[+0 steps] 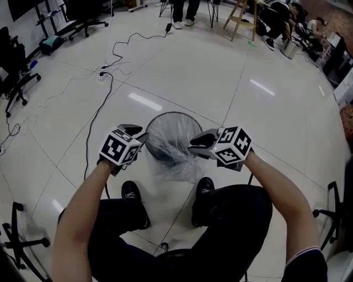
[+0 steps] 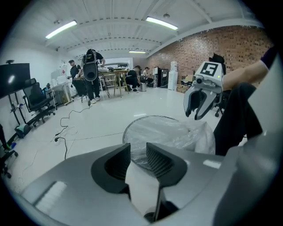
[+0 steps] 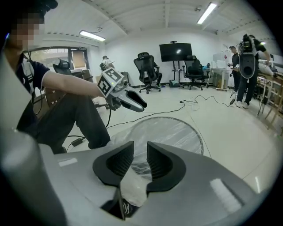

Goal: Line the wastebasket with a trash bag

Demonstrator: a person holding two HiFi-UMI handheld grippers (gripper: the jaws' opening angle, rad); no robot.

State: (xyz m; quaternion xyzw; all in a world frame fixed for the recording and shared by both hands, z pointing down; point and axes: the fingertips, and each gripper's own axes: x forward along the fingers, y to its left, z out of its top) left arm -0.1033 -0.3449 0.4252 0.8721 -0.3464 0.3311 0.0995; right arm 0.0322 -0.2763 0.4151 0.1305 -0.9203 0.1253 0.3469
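Observation:
A round black mesh wastebasket (image 1: 174, 114) stands on the floor between my feet, with a clear trash bag (image 1: 172, 165) in it; the film spills over the near rim. My left gripper (image 1: 139, 134) hovers at the basket's left rim, my right gripper (image 1: 193, 146) at its right rim, both slightly above it. In the left gripper view the left gripper (image 2: 138, 148) has its jaws apart, with the bag (image 2: 194, 137) and the right gripper (image 2: 198, 112) beyond. In the right gripper view the right gripper (image 3: 140, 148) also stands open, with crumpled film loose below the gap.
Black cables (image 1: 105, 77) run across the white tile floor beyond the basket. Office chairs (image 1: 16, 77) stand at the left, and another chair base (image 1: 19, 242) is near my left side. My shoes (image 1: 132, 193) flank the basket. People and a wooden ladder (image 1: 241, 16) are far back.

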